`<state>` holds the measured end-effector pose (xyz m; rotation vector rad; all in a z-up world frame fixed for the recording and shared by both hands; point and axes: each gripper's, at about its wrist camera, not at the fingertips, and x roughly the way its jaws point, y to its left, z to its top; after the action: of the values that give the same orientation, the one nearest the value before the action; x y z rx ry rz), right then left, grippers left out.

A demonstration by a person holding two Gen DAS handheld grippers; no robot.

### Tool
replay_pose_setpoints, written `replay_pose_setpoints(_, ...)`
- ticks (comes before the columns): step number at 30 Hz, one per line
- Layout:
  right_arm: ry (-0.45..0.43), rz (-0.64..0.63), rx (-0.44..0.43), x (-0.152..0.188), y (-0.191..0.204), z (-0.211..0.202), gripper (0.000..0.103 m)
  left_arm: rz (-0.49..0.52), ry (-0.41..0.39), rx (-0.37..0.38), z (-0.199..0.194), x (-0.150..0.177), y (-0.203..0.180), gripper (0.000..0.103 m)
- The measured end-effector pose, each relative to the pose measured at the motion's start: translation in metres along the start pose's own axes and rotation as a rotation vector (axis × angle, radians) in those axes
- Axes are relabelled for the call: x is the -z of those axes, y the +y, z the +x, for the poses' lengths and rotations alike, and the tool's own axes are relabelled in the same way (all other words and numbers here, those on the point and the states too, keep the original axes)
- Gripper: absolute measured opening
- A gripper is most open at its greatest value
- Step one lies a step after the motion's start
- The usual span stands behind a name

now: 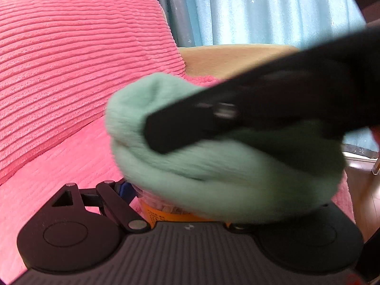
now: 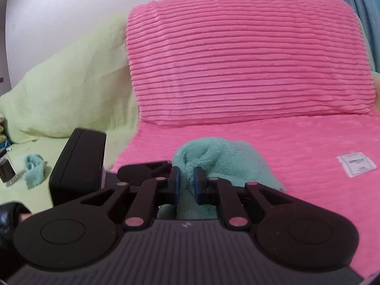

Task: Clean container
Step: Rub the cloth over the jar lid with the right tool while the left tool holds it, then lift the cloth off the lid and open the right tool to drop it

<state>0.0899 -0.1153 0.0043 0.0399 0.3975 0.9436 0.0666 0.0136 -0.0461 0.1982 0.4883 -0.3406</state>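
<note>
In the left wrist view my left gripper (image 1: 180,201) holds a clear container with an orange label (image 1: 166,213) between its fingers; only a small part shows. A mint green cloth (image 1: 190,166) covers the container's top. The black body of my right gripper (image 1: 261,109) crosses above the cloth, blurred. In the right wrist view my right gripper (image 2: 186,181) is shut on the green cloth (image 2: 220,156), pinched between its blue pads (image 2: 175,182). The black body of my left gripper (image 2: 78,163) shows at the left.
A pink ribbed cushion (image 2: 237,59) and pink blanket (image 2: 296,178) with a white tag (image 2: 356,163) lie under and behind. A light green blanket (image 2: 59,90) with a second small green cloth (image 2: 34,169) is to the left. Blue curtains (image 1: 261,9) hang behind.
</note>
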Motion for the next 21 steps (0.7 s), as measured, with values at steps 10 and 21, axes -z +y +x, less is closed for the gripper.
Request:
replay_pose_setpoints(10,-0.051,0.053,0.114,-0.006,-0.026,0.015,0.009,0.011,-0.004,-0.005,0.001,0.001,-0.003,0.085)
replay_pose_setpoints(21,-0.059,0.134,0.214,-0.004,-0.06,-0.003,0.009,-0.007,-0.013,-0.012,0.003,-0.001,-0.001,0.085)
